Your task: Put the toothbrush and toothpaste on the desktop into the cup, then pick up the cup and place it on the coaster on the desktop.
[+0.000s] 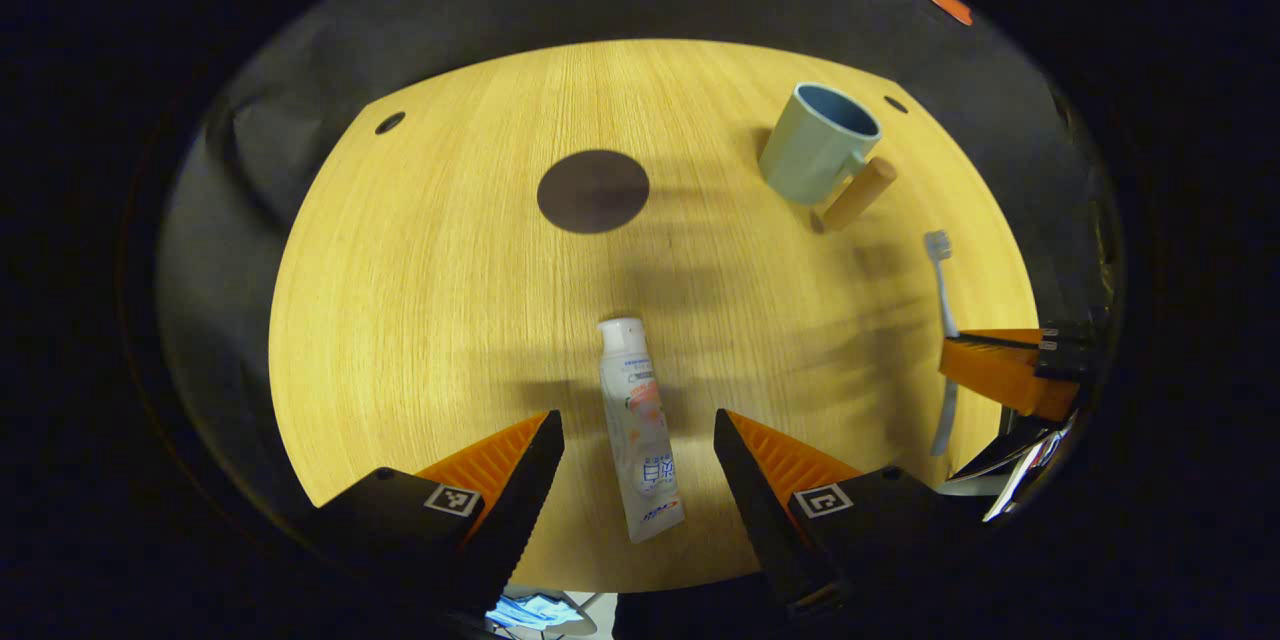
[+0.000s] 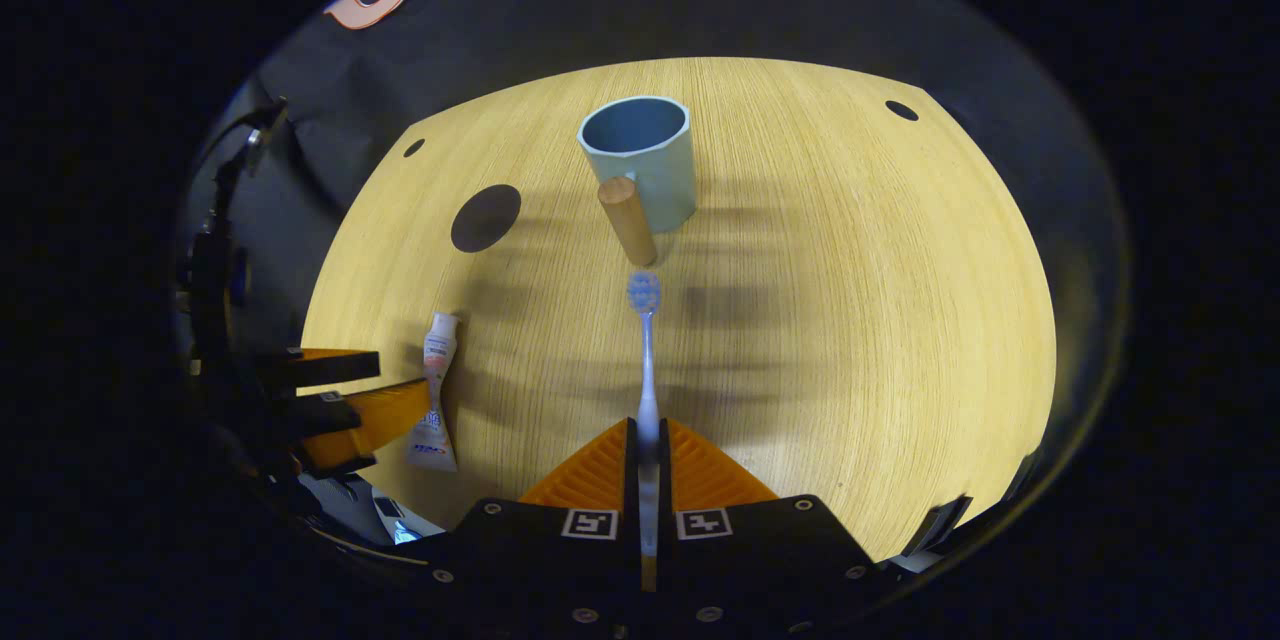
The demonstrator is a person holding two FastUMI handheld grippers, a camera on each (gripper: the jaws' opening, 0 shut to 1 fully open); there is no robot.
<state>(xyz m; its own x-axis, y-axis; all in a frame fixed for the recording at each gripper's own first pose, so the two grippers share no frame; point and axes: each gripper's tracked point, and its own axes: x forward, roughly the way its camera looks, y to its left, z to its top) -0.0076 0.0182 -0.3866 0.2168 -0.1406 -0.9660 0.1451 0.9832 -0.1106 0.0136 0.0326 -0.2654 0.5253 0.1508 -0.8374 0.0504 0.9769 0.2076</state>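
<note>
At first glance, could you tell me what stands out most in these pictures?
The right gripper is shut on the toothbrush, whose head points at the cup just ahead. The left gripper is open around the toothpaste lying on the table; the coaster sits bare beyond it.

A staged recording booth rather than a lived-in room: black cloth wall (image 2: 330, 120) hung close behind a pale wood-grain table (image 1: 450, 320) with small round holes near its far corners, lit from above so that soft shadows fall across the top. Bathroom things laid out on it like props, well apart: a pale blue cup (image 2: 640, 160) with a wooden handle, a toothbrush (image 2: 645, 340), a toothpaste tube (image 1: 640, 430) and a dark round coaster (image 1: 593, 191), all ringed by darkness beyond the table edge
</note>
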